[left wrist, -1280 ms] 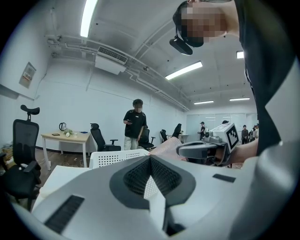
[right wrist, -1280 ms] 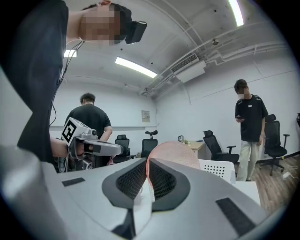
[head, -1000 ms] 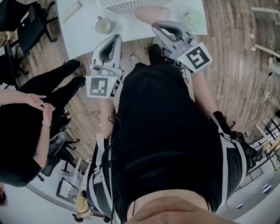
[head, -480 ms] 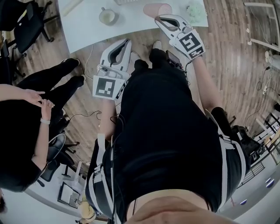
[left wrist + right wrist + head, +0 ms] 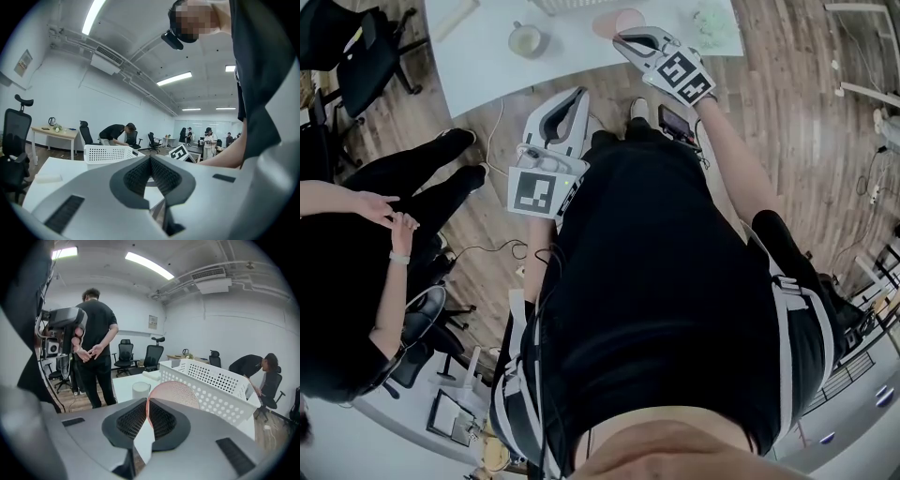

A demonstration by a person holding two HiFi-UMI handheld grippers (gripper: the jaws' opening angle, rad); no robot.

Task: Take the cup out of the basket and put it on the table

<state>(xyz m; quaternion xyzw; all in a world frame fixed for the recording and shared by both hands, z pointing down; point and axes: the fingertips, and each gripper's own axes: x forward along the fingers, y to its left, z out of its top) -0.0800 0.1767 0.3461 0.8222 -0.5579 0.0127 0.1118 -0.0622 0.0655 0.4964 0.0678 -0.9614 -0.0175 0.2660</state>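
A pale mug [image 5: 528, 39] stands upright on the white table [image 5: 478, 56], also seen as the mug [image 5: 140, 390] in the right gripper view. A pink cup-like thing [image 5: 619, 21] lies on its side by the white perforated basket [image 5: 211, 380]. My right gripper [image 5: 621, 39] reaches over the table edge, its tip just short of that pink thing [image 5: 180, 391], jaws shut and empty. My left gripper [image 5: 579, 94] hangs over the floor short of the table, also shut with nothing in it. In its own view the left gripper [image 5: 150, 159] faces the basket [image 5: 108, 152].
A pale green clump [image 5: 717, 23] lies on the table's right corner and a light stick [image 5: 455, 21] at its left. A seated person [image 5: 356, 234] and office chairs [image 5: 356, 56] are to my left. Another person [image 5: 96, 348] stands beyond the table. Cables trail on the wooden floor.
My right gripper has pushed forward over the table edge to the pink thing. My left gripper has crept a little forward. Both stayed shut.
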